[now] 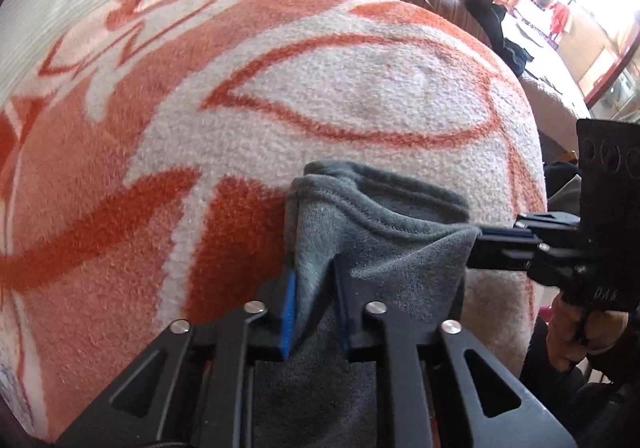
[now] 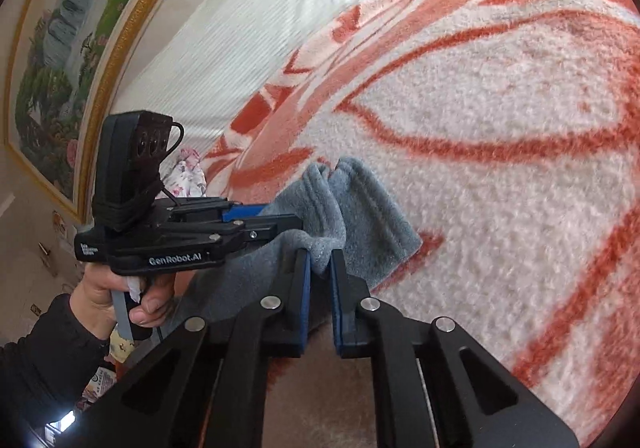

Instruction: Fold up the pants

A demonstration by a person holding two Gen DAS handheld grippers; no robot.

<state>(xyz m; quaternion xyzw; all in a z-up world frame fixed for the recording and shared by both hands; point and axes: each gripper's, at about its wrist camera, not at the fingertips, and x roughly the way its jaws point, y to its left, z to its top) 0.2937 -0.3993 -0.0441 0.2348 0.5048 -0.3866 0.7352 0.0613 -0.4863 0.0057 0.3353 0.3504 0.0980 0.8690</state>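
Both the left gripper and the right gripper are closed on the hem of the grey pants, held above the orange blanket — the person should keep both corners level and the hem taut while lowering it.

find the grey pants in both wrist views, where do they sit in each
Left wrist view: grey pants sit low centre, clamped in the left hand-held gripper.
Right wrist view: grey pants sit centre-left, clamped in the right hand-held gripper.
Shared landmark: the orange-and-white blanket beneath them.
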